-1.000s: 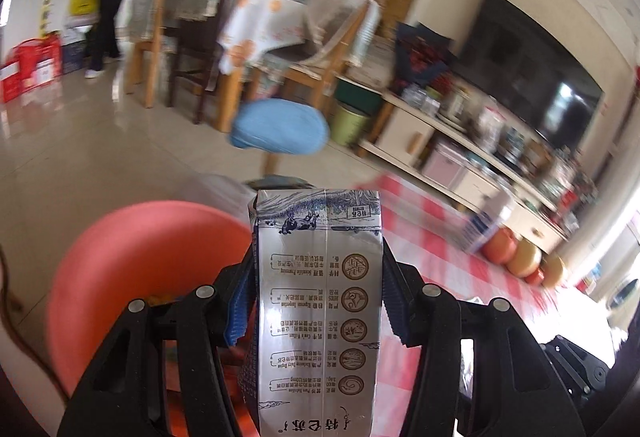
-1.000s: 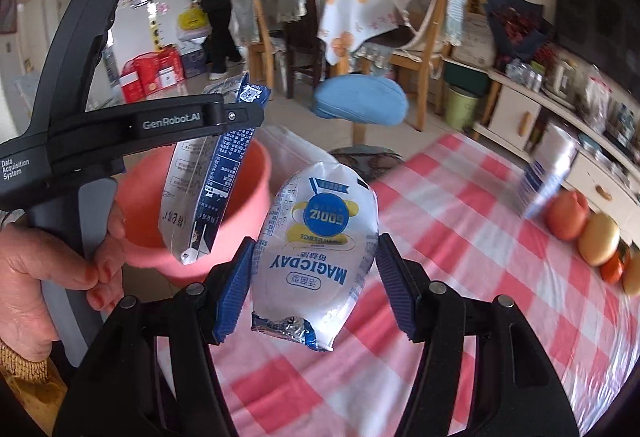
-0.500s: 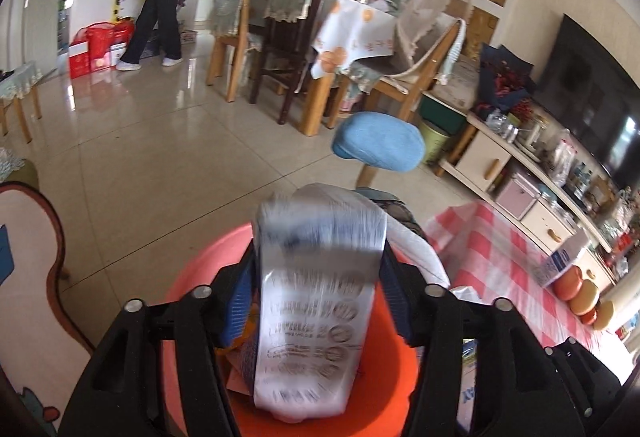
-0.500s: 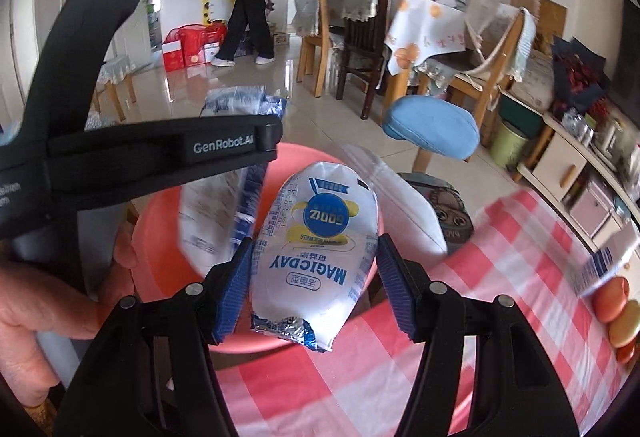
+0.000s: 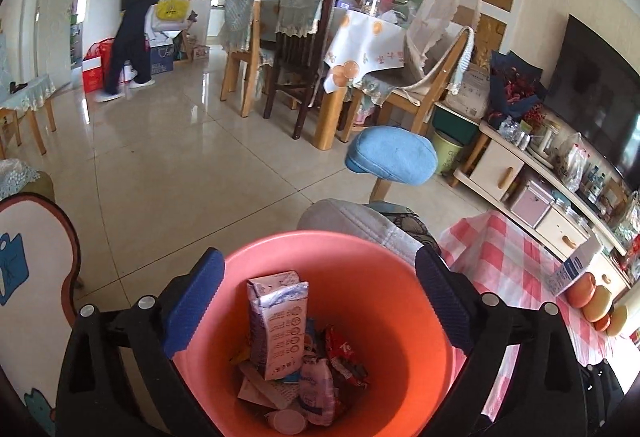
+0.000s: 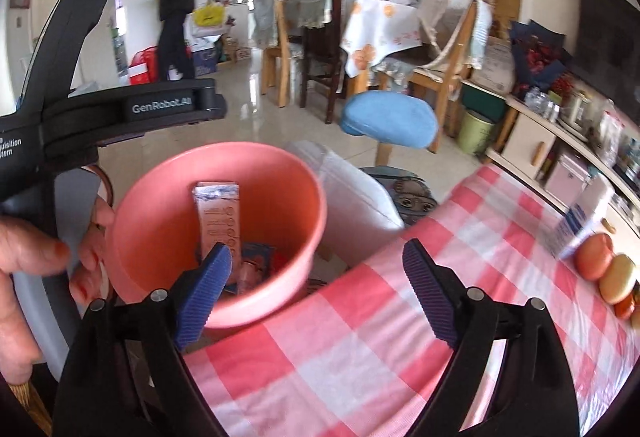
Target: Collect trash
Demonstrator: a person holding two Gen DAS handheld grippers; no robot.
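Note:
A pink bin [image 5: 400, 277] stands on the floor beside the checked table [image 6: 380, 337]. A silver milk carton [image 5: 278, 325] stands upright inside it on several wrappers. My left gripper [image 5: 316, 297] is open and empty right above the bin. My right gripper [image 6: 316, 289] is open and empty over the table's edge, next to the bin [image 6: 288, 173]. The carton also shows in the right wrist view [image 6: 218, 213]. The white snack bag is not in view. The left gripper's body [image 6: 120, 113] crosses the left of the right wrist view.
A blue stool [image 5: 392, 155] and a white cushioned seat [image 6: 356, 189] stand behind the bin. A blue-white box [image 6: 584, 213] and round fruit [image 6: 594, 257] lie at the table's right. Dining chairs, a TV cabinet and a standing person [image 5: 136, 21] are farther off.
My left gripper opened and the milk carton dropped into the bin. My right gripper opened too and the white snack bag is gone from it.

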